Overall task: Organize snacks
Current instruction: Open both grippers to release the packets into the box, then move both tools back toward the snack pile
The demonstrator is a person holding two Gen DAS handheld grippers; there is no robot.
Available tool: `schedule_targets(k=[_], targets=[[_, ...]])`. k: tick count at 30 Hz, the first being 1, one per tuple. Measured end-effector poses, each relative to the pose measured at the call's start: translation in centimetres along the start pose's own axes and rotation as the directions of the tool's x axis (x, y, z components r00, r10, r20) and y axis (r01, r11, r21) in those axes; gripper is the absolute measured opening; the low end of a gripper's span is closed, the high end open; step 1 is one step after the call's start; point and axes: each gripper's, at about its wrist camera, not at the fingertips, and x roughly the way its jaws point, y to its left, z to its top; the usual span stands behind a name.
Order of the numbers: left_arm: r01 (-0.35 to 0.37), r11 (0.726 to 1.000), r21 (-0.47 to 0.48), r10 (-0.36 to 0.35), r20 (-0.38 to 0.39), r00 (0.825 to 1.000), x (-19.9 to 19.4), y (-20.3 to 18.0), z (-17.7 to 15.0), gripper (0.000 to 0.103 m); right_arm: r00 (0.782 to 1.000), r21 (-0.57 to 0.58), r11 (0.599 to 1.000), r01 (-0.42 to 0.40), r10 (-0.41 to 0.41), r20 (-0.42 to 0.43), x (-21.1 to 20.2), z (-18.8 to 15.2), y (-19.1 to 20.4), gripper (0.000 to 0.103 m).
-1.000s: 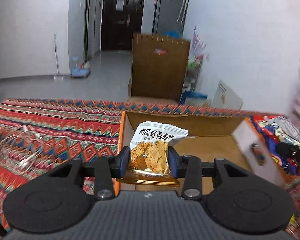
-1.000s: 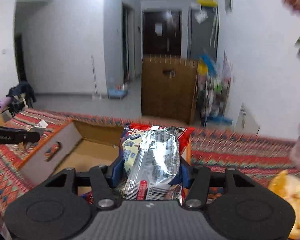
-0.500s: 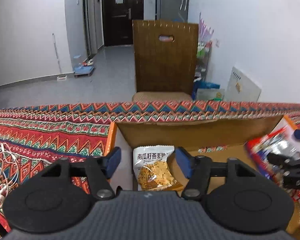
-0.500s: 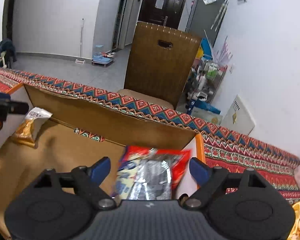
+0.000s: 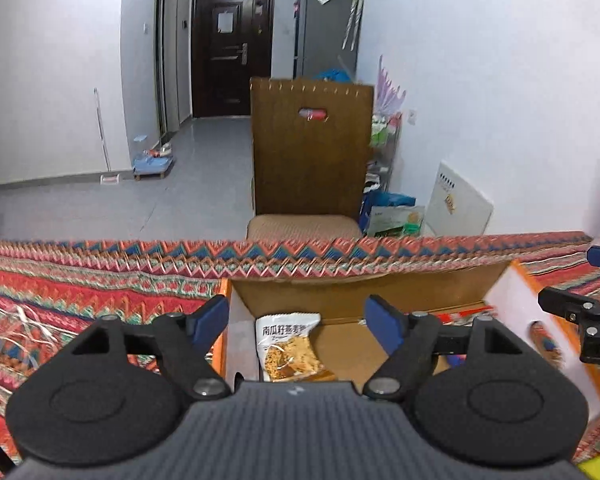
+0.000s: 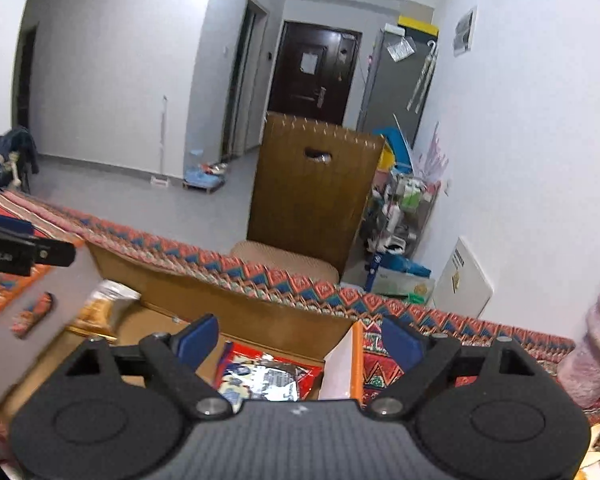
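Observation:
An open cardboard box (image 5: pixel 340 292) with orange-edged flaps sits on the patterned cloth. A white packet of oat crisps (image 5: pixel 288 348) lies at its left end, below and between the tips of my left gripper (image 5: pixel 298 322). That gripper's jaws are opening and its pads touch nothing. In the right wrist view, a red and silver packet (image 6: pixel 268 376) lies at the right end of the box (image 6: pixel 240 312). My right gripper (image 6: pixel 300 340) hangs over it, jaws opening, nothing between the pads. The oat packet (image 6: pixel 100 308) shows at the far left there.
A brown chair (image 5: pixel 312 152) stands just beyond the table's far edge. The patterned tablecloth (image 5: pixel 80 288) spreads to the left, with white cables (image 5: pixel 12 340) on it. A person's pink sleeve (image 6: pixel 596 344) is at the right edge.
Both grippers have let go of their packets and opened wide. Each packet dropped into the box, and both grippers have drawn back from it.

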Motion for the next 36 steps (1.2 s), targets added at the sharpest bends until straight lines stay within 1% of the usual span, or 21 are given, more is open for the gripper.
schedule_targets(k=[3,5,6,7,10,14,16,19,22,24,26,30,32,34,36], targets=[[0.028,1.0,-0.007,-0.027,0.035,0.999,-4.4,-0.6,0.9,0.079,0.999,-0.005,1.0,-0.017,0.017,0.032,-4.4,0.6,-0.3,0.09],[0.035,0.999,0.001,-0.035,0.064,0.997,-7.9,-1.3,1.0,0.08,0.998,-0.018,0.999,-0.031,0.032,0.057,-7.7,0.7,-0.5,0.091],[0.037,0.999,0.012,-0.038,0.08,0.996,-9.8,-1.6,0.9,0.081,0.997,-0.027,0.999,-0.036,0.038,0.07,-9.5,0.6,-0.6,0.093],[0.039,0.999,0.019,-0.041,0.097,0.994,-11.8,-2.0,0.7,0.081,0.996,-0.034,0.999,-0.039,0.041,0.084,-11.2,0.5,-0.6,0.095],[0.053,0.998,0.031,-0.057,0.139,0.989,-17.1,-2.6,0.0,0.083,0.992,-0.059,0.997,-0.053,0.059,0.113,-16.6,-0.2,-0.5,0.095],[0.086,0.995,0.054,-0.094,0.176,0.98,-23.9,-3.5,-1.9,0.086,0.982,-0.053,0.994,-0.091,0.098,0.159,-23.1,-1.6,-0.6,0.097],[0.074,0.996,0.046,-0.082,0.201,0.976,-27.1,-3.9,-3.3,0.091,0.975,-0.043,0.994,-0.099,0.106,0.194,-26.4,-2.8,-0.5,0.101],[0.051,0.997,0.058,-0.064,0.262,0.963,-32.1,-4.6,-6.4,0.098,0.963,-0.057,0.995,-0.084,0.096,0.251,-30.6,-4.9,-0.3,0.103],[0.048,0.998,0.036,-0.056,0.286,0.956,-36.1,-4.8,-9.5,0.103,0.955,-0.072,0.996,-0.054,0.073,0.289,-34.2,-6.9,0.3,0.103],[0.044,0.999,0.01,-0.045,0.295,0.955,-38.5,-4.7,-11.9,0.103,0.95,-0.077,0.995,-0.055,0.076,0.302,-36.6,-8.6,0.7,0.103],[0.038,0.999,-0.008,-0.033,0.32,0.947,-40.5,-4.6,-14.6,0.103,0.946,-0.075,0.996,-0.05,0.072,0.317,-38.5,-10.8,1.4,0.103],[0.016,1.0,-0.026,-0.006,0.347,0.938,-43.7,-4.2,-19.8,0.103,0.943,-0.049,0.997,-0.065,0.077,0.322,-41.1,-15.5,2.6,0.103],[0.025,0.999,-0.029,-0.013,0.346,0.938,-44.5,-4.1,-22.7,0.103,0.948,-0.025,0.998,-0.064,0.068,0.311,-41.7,-17.8,3.5,0.103],[0.045,0.999,0.004,-0.044,0.348,0.936,-45.0,-4.0,-26.1,0.103,0.948,0.016,0.998,-0.062,0.054,0.314,-42.0,-20.5,4.5,0.103],[0.02,1.0,-0.01,-0.015,0.344,0.939,-45.0,-4.0,-29.0,0.103,0.951,0.058,0.995,-0.077,0.056,0.302,-42.3,-23.0,5.6,0.103]])
